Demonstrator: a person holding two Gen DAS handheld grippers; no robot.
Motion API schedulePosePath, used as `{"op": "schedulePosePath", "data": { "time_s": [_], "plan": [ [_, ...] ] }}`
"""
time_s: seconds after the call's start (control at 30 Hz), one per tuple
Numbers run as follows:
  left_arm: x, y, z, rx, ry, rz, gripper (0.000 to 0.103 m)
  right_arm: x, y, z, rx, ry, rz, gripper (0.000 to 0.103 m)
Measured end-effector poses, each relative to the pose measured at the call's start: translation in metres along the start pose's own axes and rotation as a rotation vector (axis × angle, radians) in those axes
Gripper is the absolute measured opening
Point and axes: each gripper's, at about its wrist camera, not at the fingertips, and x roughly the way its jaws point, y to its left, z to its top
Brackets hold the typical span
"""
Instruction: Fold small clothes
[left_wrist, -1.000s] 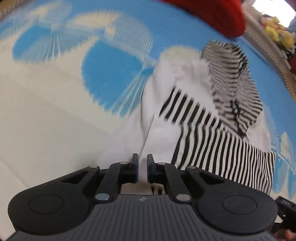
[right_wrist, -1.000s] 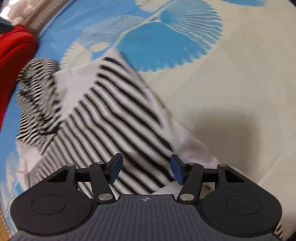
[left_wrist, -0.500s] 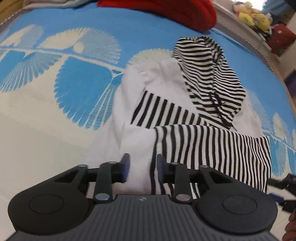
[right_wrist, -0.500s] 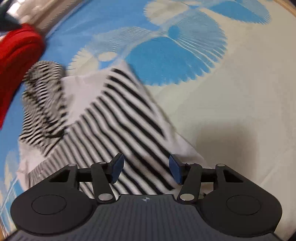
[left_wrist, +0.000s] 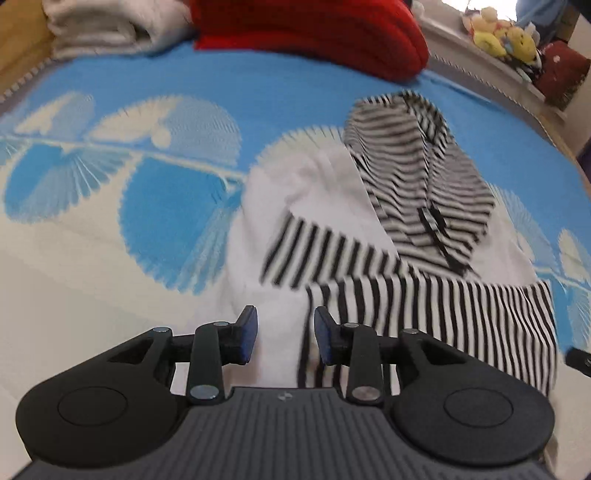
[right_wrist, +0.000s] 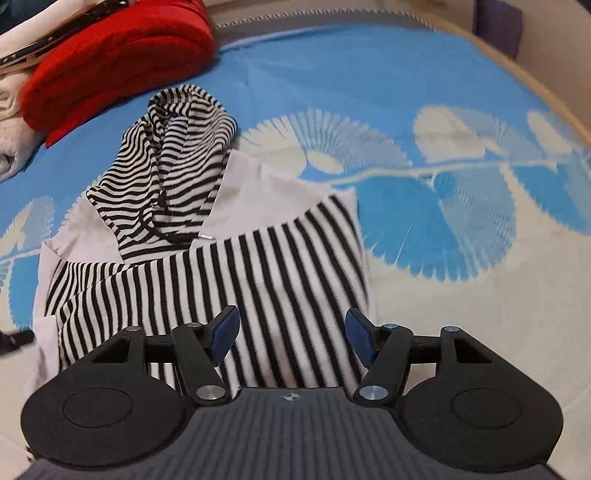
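A small white hoodie (left_wrist: 325, 192) with a black-and-white striped hood (left_wrist: 417, 177) and striped sleeves lies flat on the blue and cream bedspread (left_wrist: 147, 206). Both sleeves are folded across its body. My left gripper (left_wrist: 284, 336) is open and empty, just above the garment's near hem. In the right wrist view the same hoodie (right_wrist: 266, 184) lies ahead with the striped sleeve (right_wrist: 277, 273) across it. My right gripper (right_wrist: 291, 336) is open wide and empty over that sleeve.
A folded red blanket (left_wrist: 314, 33) and white folded cloth (left_wrist: 110, 26) lie at the far edge of the bed. Stuffed toys (left_wrist: 502, 33) sit on a ledge at the far right. The red blanket also shows in the right wrist view (right_wrist: 110, 62).
My left gripper opened, let go of the sleeve and drew back. The sleeve now lies across the hoodie. My right gripper stayed open and pulled back.
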Motion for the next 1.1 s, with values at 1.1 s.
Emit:
{"op": "schedulePosePath", "data": {
  "time_s": [1.1],
  "plan": [
    [0.193,-0.126,0.244,0.187,-0.223,-0.087,0.007,0.004,-0.062,0.014,-0.066,-0.025,-0.15,0.066]
  ]
}}
